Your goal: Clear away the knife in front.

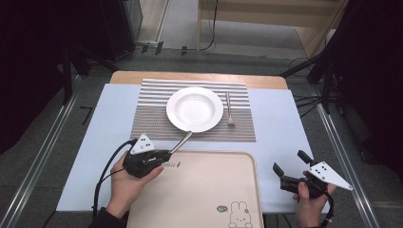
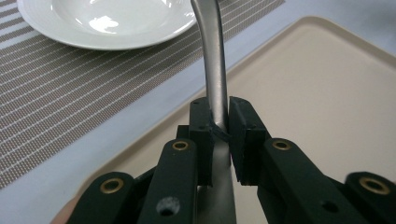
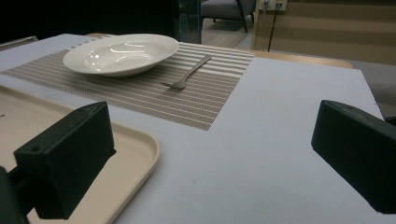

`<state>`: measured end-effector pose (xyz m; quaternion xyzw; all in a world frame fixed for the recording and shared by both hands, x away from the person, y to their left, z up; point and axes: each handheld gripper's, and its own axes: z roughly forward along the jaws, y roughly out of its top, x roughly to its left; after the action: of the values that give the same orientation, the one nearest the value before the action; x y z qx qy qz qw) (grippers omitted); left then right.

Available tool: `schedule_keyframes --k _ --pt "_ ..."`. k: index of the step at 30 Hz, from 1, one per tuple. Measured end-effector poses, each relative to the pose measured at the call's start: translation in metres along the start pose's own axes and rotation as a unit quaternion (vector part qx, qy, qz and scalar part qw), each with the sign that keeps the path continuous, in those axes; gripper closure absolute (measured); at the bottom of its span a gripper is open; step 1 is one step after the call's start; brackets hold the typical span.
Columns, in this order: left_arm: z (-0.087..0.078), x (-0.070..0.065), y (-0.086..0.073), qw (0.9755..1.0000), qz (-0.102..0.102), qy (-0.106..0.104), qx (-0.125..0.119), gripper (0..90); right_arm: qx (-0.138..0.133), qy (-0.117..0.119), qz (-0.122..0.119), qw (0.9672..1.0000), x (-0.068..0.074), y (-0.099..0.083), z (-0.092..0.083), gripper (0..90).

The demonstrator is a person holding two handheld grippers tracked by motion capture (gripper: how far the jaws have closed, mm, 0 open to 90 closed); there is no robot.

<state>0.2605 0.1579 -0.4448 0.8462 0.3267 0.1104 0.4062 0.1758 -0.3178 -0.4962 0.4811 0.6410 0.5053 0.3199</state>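
My left gripper [image 1: 167, 153] is shut on a silver metal utensil [image 1: 181, 141] near the tray's far left corner. The utensil points up and right toward the white plate [image 1: 195, 109], its far end at the plate's near rim. In the left gripper view the jaws [image 2: 219, 117] pinch the utensil's narrow shaft [image 2: 214, 60]; its far end is cut off by the frame. A fork [image 1: 229, 111] lies on the striped placemat [image 1: 152, 124] right of the plate. My right gripper [image 1: 289, 160] stands open and empty over the table, right of the tray.
A beige tray [image 1: 209, 190] with a rabbit print takes up the near middle of the light blue table [image 1: 275, 142]. In the right gripper view, the plate [image 3: 121, 52], fork [image 3: 189, 73] and placemat [image 3: 187, 100] lie ahead, the tray's corner [image 3: 130, 149] at left.
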Motion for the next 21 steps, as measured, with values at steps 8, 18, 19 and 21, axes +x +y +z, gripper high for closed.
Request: schedule_keyframes --k 8,18,19,21 --pt "-0.002 -0.008 -0.011 1.0 -0.002 -0.001 -0.002 79.7 0.0 0.0 -0.001 1.0 0.0 0.0 0.0 0.0" --pt "-0.003 -0.018 -0.028 0.9999 -0.011 -0.006 0.0 79.6 0.0 -0.001 -0.002 1.0 0.0 0.0 0.0 0.0" --pt "-0.004 -0.019 -0.029 0.9999 -0.011 -0.007 0.0 79.7 0.001 -0.001 -0.001 1.0 0.0 0.0 0.0 0.0" --pt "-0.005 -0.022 -0.031 0.9999 -0.012 -0.007 -0.002 79.7 0.001 -0.001 -0.001 1.0 0.0 0.0 0.0 0.0"
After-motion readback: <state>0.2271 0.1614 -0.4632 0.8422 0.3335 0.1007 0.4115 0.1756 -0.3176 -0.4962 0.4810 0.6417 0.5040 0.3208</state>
